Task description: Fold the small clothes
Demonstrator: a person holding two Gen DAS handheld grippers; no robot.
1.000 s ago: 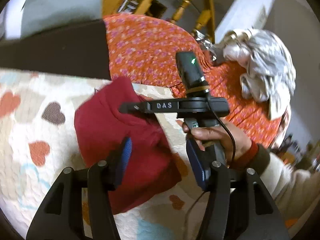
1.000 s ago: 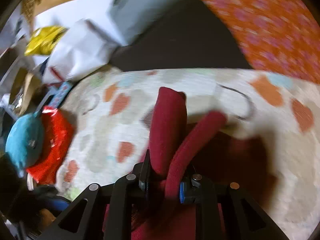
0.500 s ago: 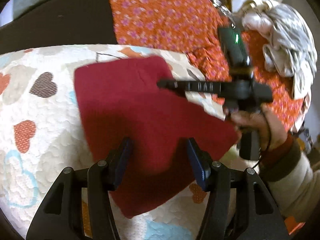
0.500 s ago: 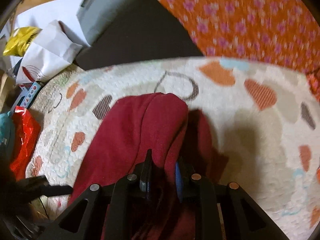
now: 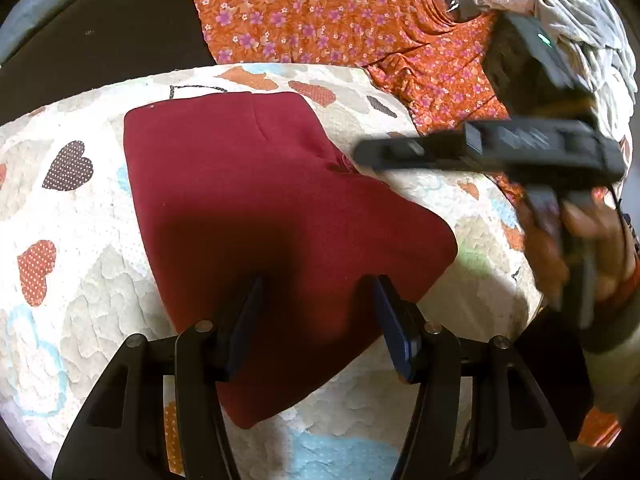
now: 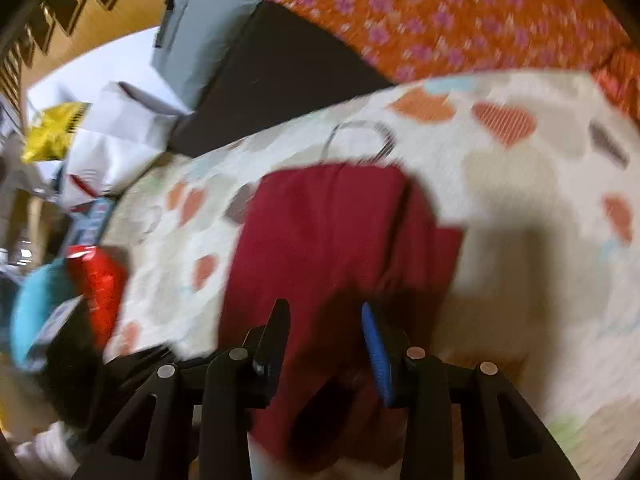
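A dark red garment lies folded flat on a white quilt with heart prints. It also shows in the right wrist view, blurred. My left gripper is open and empty, its fingers hovering over the garment's near part. My right gripper is open and empty above the garment's near edge. In the left wrist view the right gripper's body is blurred, to the right of the garment and apart from it.
An orange flowered cloth lies behind the quilt, with a heap of grey-white clothes at the far right. A dark cushion, white bags, a red packet and a teal object lie to the left.
My right gripper carried a fold of the red garment across, laid it down, opened and drew back to the right. The garment now lies flat. My left gripper stayed open.
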